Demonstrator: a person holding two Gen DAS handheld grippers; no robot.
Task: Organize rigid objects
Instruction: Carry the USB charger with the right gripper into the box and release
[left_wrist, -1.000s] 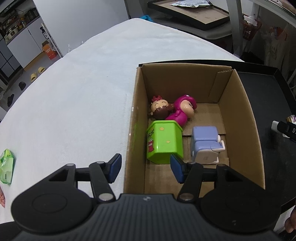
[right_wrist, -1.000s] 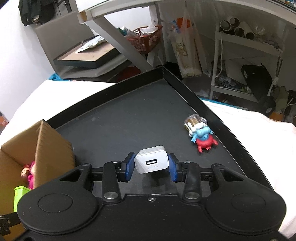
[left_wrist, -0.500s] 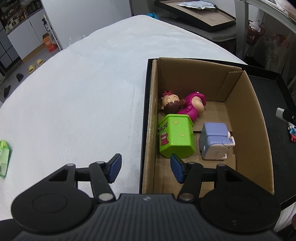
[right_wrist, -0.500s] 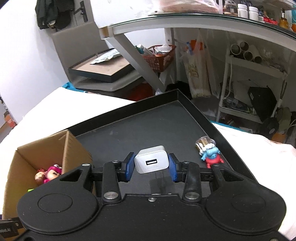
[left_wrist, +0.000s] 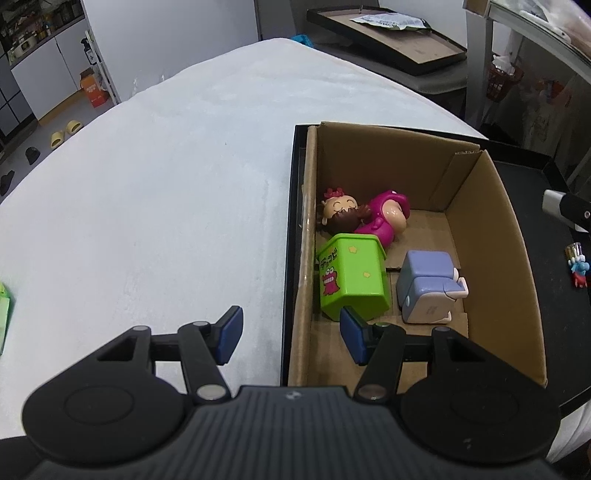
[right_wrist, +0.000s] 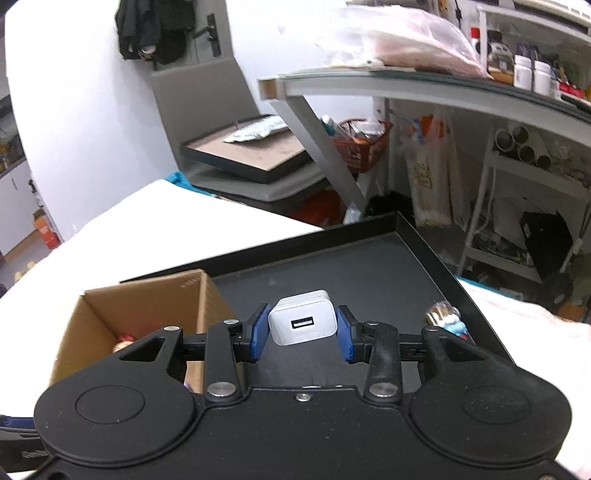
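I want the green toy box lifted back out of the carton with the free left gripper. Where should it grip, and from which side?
Judging by its pose, come from above. The green toy box lies on its side near the cardboard carton's left wall, so grip across its two long flat faces at mid-body, avoiding the flared rim. The left gripper is open; the purple toy beside it leaves only a narrow gap for one finger.

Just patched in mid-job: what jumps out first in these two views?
The right gripper is clamped on a white USB charger, held above the black tray. Left of it, the cardboard box already holds a green toy bin, two dolls and a lavender toy; the left gripper is open, straddling its wall.
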